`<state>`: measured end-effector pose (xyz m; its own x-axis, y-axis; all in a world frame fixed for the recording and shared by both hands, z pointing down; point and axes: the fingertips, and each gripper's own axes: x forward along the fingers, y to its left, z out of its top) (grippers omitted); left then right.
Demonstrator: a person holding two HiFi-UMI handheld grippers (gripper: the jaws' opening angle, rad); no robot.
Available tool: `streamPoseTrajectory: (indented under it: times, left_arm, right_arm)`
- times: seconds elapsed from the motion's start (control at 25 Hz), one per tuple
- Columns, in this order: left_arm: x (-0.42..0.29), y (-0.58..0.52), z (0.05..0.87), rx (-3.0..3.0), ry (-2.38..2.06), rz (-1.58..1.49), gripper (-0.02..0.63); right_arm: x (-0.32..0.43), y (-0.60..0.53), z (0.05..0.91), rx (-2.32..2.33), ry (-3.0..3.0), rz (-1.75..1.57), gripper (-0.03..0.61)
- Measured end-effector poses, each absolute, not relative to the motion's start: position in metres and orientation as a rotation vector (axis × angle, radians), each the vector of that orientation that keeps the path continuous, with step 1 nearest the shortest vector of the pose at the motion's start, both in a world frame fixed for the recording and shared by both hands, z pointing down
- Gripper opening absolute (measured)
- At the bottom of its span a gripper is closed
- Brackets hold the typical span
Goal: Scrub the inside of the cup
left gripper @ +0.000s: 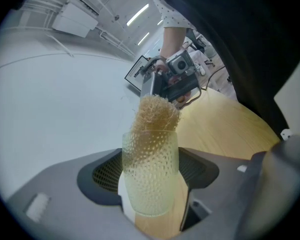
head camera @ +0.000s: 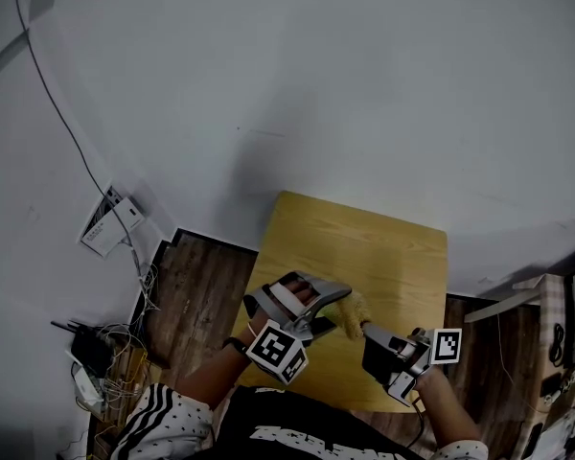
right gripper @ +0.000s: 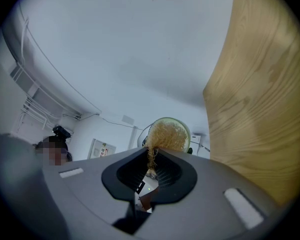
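Clear dimpled cup pinched between the left gripper's jaws, held over the wooden table. Fibrous tan scrubber, clamped in the right gripper's jaws, reaches inside the cup's mouth.

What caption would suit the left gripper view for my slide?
The left hand-held gripper grips a dotted clear cup; the right hand-held gripper holds a fibrous scrubber inside it.

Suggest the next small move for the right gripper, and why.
Probably push the scrubber deeper and twist: its tuft pokes above the rim of the cup, the left gripper clamps the cup, and the right gripper pinches the scrubber's tail.
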<state>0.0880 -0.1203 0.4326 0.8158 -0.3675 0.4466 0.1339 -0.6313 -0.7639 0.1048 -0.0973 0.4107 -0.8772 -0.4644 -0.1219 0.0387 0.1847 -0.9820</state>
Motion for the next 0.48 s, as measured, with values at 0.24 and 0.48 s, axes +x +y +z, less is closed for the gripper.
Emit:
streamPoseTrajectory:
  times: [0.24, 0.48]
  left_arm:
    - [0.084, -0.128, 0.431, -2.181, 0.212, -0.730, 0.346]
    - [0.083, -0.132, 0.431, -2.281, 0.264, -0.699, 0.347]
  right_arm:
    - [0.108, -0.096, 0.405, -0.409, 2.061, -1.708, 0.038]
    - [0.113, -0.092, 0.399, -0.424, 2.067, -1.668, 0.038]
